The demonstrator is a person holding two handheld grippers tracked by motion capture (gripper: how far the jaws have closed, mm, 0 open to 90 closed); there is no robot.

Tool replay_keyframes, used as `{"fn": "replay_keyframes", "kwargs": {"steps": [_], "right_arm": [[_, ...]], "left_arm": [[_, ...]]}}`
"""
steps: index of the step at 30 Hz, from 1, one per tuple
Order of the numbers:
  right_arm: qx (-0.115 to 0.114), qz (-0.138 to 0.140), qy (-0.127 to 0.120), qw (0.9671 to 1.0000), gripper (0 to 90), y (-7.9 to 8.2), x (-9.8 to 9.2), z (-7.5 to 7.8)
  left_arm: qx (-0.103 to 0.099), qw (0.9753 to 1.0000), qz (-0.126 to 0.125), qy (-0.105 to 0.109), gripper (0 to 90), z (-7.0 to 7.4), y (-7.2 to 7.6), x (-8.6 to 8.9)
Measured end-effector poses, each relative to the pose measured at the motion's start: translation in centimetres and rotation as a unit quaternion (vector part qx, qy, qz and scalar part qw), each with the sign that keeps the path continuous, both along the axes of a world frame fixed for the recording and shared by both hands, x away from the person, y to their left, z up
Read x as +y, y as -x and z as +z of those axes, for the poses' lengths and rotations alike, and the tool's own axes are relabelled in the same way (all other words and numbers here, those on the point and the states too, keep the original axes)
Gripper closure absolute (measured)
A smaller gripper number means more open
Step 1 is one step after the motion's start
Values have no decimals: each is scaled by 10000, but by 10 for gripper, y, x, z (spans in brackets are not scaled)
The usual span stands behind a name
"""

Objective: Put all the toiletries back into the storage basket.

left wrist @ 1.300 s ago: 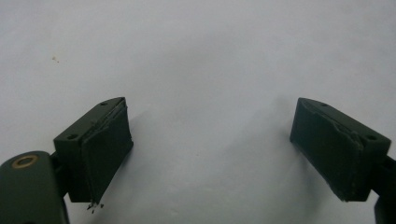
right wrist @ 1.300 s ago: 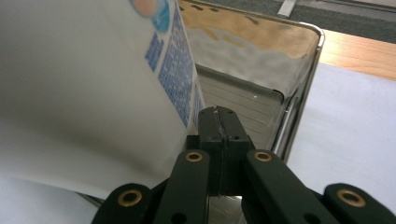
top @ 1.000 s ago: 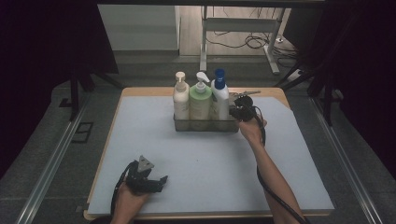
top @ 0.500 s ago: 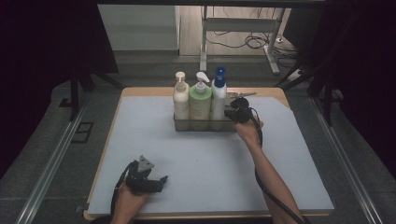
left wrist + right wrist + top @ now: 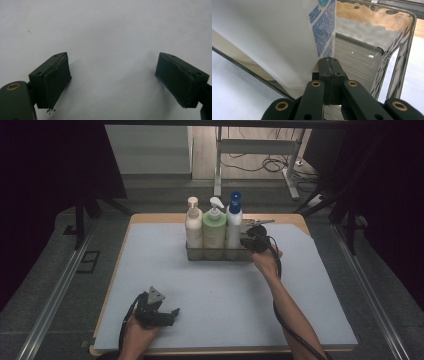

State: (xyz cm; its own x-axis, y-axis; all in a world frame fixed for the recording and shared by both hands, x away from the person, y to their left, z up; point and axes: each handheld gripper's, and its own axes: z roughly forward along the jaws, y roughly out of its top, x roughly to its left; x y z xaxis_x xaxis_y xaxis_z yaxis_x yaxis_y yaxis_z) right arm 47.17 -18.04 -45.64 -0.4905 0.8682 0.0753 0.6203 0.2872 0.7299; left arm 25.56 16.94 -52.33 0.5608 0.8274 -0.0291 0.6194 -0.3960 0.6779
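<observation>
A clear tray (image 5: 220, 255) at the back of the mat holds three upright bottles: a cream pump bottle (image 5: 193, 222), a green pump bottle (image 5: 214, 227) and a white bottle with a blue cap (image 5: 233, 220). My right gripper (image 5: 252, 242) is at the tray's right end. In the right gripper view its jaws are pressed together (image 5: 329, 65) just beside the white bottle (image 5: 274, 37), over the tray's free right compartment (image 5: 402, 50); I see nothing between them. My left gripper (image 5: 170, 312) rests open near the front left, with only bare mat between its jaws (image 5: 112, 82).
A pale blue mat (image 5: 225, 305) covers the wooden table (image 5: 150, 217). A cable (image 5: 285, 320) trails along the right forearm. Metal rails (image 5: 55, 305) run along both sides, and a table frame with cables (image 5: 260, 150) stands behind.
My right gripper has moved a little left and closer in, up against the right end of the tray beside the white bottle. The left gripper has stayed still.
</observation>
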Motion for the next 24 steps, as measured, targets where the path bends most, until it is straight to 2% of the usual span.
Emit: {"fn": "replay_keyframes", "kwargs": {"steps": [6,7,8,12,24], "right_arm": [[-30,41,79,10000,891,0,0,0],[-66,42,178,9998,837,0,-1,1],[-77,28,192,9998,828,0,-1,1],[-117,2,122,9999,753,0,-6,4],[-286,94,186,9994,557,6,-13,10]], "left_arm": [[-1,10000,-2,2,121,0,0,0],[-6,10000,11,23,121,0,0,0],[-5,10000,11,26,121,0,0,0],[-7,10000,19,41,121,0,0,-1],[-3,10000,5,15,121,0,0,0]]}}
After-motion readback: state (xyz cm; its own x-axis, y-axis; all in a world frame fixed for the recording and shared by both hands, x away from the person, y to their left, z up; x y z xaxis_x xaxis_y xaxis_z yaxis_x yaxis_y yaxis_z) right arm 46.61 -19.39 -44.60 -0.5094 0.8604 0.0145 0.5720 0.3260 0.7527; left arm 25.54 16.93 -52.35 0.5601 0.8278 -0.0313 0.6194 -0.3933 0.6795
